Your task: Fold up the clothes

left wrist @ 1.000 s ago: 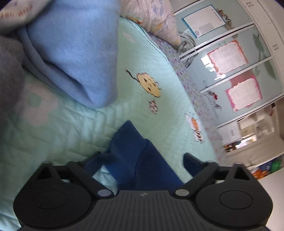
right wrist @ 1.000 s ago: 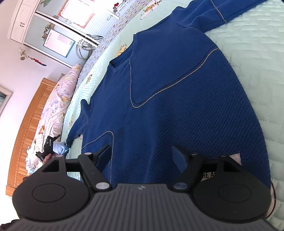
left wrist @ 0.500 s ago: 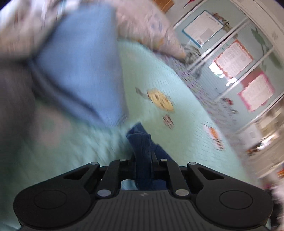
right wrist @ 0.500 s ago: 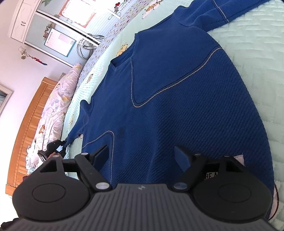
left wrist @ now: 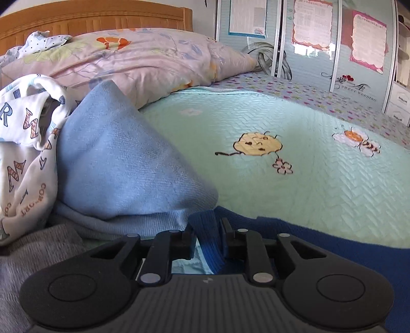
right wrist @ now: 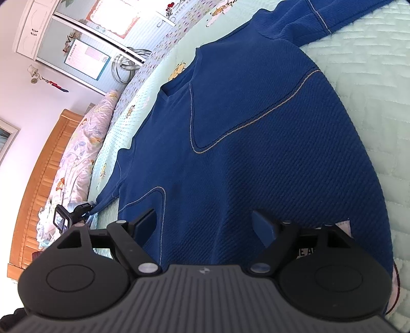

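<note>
Left wrist view: the ribbed cuff [left wrist: 208,233] of a dark blue sweater's sleeve is seen between the fingers of the left gripper [left wrist: 207,234]; the jaws are opening at this moment, though the cuff appears still pinched between the pads. Just behind the cuff, a light blue knit garment [left wrist: 123,164] is heaped on the mint-green quilted bedspread [left wrist: 320,199], with a white letter-printed garment [left wrist: 23,158] and a grey garment [left wrist: 33,251] to its left. A floral pillow [left wrist: 143,59] is set against the wooden headboard [left wrist: 97,21]. From the right wrist view, the dark blue sweater [right wrist: 256,153] is laid flat, front up, across the bedspread. The right gripper [right wrist: 205,222] is held with its jaws spread wide above the hem, nothing being grasped.
</note>
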### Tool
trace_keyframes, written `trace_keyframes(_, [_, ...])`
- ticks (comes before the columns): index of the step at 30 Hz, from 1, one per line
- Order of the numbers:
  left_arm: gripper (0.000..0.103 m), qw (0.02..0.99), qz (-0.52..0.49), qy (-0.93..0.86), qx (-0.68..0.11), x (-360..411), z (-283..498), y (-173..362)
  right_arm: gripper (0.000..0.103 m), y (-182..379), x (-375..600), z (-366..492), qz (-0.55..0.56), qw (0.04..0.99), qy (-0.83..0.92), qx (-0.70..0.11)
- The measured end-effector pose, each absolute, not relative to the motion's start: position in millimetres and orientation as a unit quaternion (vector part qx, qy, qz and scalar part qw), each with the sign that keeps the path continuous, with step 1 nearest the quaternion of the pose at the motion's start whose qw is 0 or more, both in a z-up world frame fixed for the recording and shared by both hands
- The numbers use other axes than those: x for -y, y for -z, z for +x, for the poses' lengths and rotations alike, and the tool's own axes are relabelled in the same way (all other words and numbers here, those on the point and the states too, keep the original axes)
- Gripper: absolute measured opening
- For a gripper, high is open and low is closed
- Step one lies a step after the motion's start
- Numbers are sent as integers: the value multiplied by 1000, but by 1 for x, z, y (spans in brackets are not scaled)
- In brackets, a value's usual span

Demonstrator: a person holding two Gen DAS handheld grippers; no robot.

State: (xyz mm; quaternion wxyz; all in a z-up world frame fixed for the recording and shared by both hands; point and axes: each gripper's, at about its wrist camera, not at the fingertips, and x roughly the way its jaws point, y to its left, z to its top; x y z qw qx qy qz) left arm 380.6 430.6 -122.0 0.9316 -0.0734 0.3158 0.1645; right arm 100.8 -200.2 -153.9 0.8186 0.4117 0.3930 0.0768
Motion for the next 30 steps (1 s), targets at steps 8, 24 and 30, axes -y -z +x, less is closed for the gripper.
trace_keyframes(8, [42,927,-60,-233,-289,-448,380,95,82,155,202,98,419,817,-78,-389])
trace_keyframes(24, [69,965,-44,-50,-255,-301,362,90,82,143,211,80,432,827,-74,-351])
trace_keyframes(30, [81,928,-23,-144,-344,-313,375,137,82,132,232,74,431,841,-58,-324])
